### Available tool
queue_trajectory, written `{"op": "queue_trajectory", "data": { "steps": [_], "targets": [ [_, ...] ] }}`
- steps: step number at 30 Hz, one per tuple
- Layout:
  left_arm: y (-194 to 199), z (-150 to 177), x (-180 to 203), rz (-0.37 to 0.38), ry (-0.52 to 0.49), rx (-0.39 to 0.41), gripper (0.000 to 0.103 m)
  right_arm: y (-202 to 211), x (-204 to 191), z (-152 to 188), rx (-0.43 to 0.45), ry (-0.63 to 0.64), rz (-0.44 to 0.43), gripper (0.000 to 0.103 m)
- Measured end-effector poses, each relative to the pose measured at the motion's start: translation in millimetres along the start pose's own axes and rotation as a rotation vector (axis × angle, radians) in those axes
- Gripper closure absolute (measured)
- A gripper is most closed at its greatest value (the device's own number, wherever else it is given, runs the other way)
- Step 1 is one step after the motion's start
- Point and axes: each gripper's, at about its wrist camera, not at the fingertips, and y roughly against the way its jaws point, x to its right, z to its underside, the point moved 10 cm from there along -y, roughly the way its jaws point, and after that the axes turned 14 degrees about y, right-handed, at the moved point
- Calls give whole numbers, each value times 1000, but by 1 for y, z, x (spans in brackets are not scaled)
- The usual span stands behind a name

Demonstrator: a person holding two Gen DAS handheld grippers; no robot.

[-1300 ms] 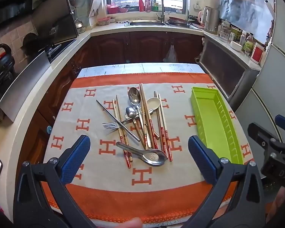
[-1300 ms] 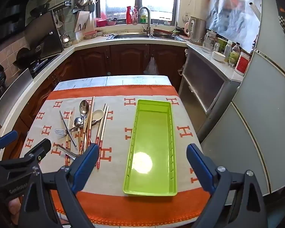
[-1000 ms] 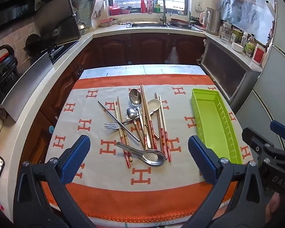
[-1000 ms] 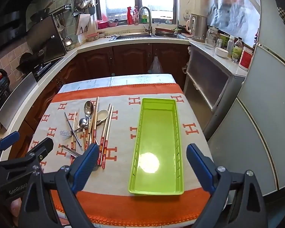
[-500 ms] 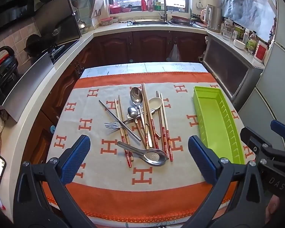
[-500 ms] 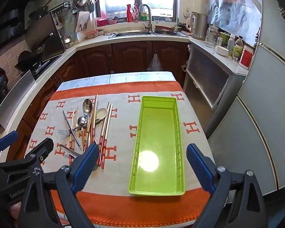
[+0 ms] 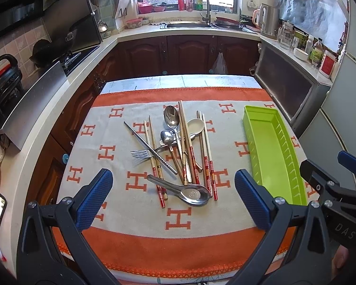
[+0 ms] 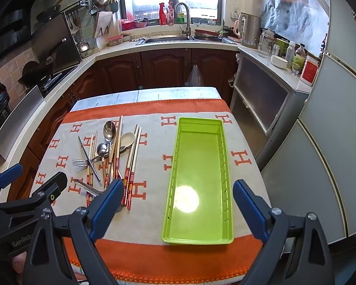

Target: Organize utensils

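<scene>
Kitchen table; only right wrist view shows whole green tray (image 8: 199,178).

Shiny polished metal on the big spoon (image 7: 194,193) and fork (image 7: 140,153); chopsticks (image 7: 187,142) look like smooth pale wood with glossy red ends. Green tray (image 8: 199,235) is glossy plastic, catching a glare. Cloth (image 7: 140,216) looks soft, matt, woven.

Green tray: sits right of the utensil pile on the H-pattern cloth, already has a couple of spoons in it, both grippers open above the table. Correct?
Not quite. The green tray holds nothing; the right wrist view shows only its bare floor with a bright glare spot. The spoons are still in the utensil pile on the cloth. The rest holds: the tray is right of the pile, and the left gripper and right gripper are open.
</scene>
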Motion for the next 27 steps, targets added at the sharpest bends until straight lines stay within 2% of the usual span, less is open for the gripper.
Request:
{"op": "queue_trajectory", "data": {
  "steps": [27],
  "targets": [
    [-1, 1, 0, 2, 1, 7, 2, -1, -4, -1, 3, 2, -4, 10]
  ]
}}
